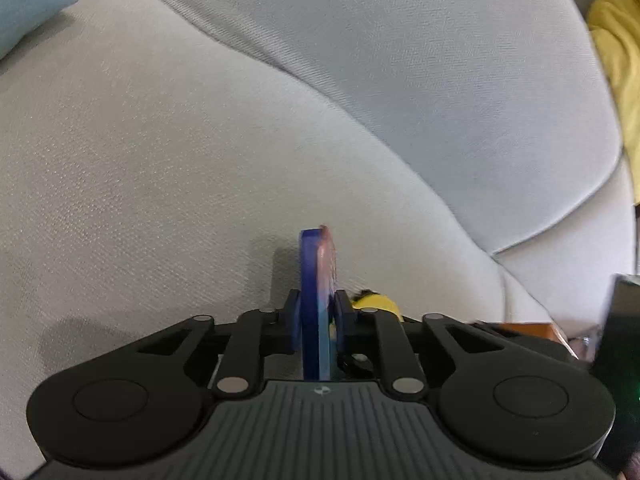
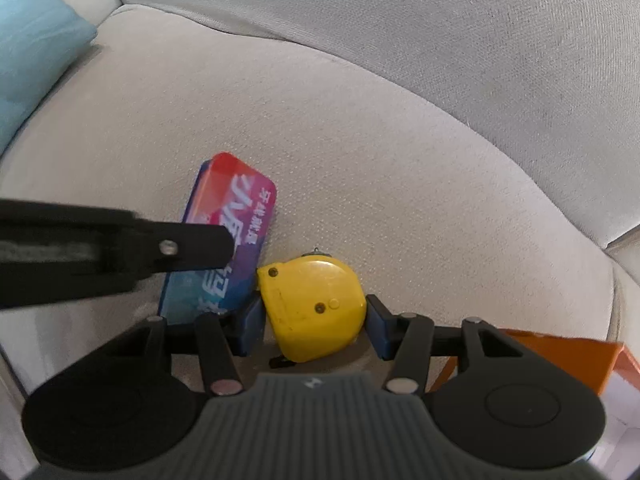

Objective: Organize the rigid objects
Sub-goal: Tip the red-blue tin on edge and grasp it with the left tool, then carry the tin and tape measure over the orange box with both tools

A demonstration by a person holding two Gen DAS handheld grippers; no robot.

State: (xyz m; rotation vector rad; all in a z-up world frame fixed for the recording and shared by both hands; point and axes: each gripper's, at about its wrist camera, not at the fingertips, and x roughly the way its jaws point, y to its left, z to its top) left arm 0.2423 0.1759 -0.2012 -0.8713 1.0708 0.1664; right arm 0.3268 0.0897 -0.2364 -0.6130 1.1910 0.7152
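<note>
Grey fabric sofa seat (image 2: 400,160): the landmark; both task things sit on it, near its front edge.
Flat blue tin: a thin rectangular metal tin (image 1: 318,312) with a red, purple and blue printed lid, stood on edge above the seat, just left of the tape measure.
Yellow tape measure: a rounded yellow plastic tape measure (image 2: 312,304) lying flat on the seat, its corner touching or almost touching the tin.
Left tongs (image 1: 318,308): clenched on the tin, one blue pad on each broad face; grip sits low on the tin, most of it sticking out ahead.
Right tongs (image 2: 314,326): straddling the tape measure, blue pads at both its sides; whether they press or only bracket it I cannot tell.
Orange box (image 2: 560,356): open corner at the seat's front right, probably where things belong.
Step in hand: judged as lifting the tin clear of the seat.
Doing it well: keep the tin vertical and squeezed squarely, since smooth metal can pivot between the pads; raise it straight before swinging, so it does not nudge the tape measure.
Writing: large white Chinese characters on the tin's lid, too skewed to read; no brand legible on the tape measure.
</note>
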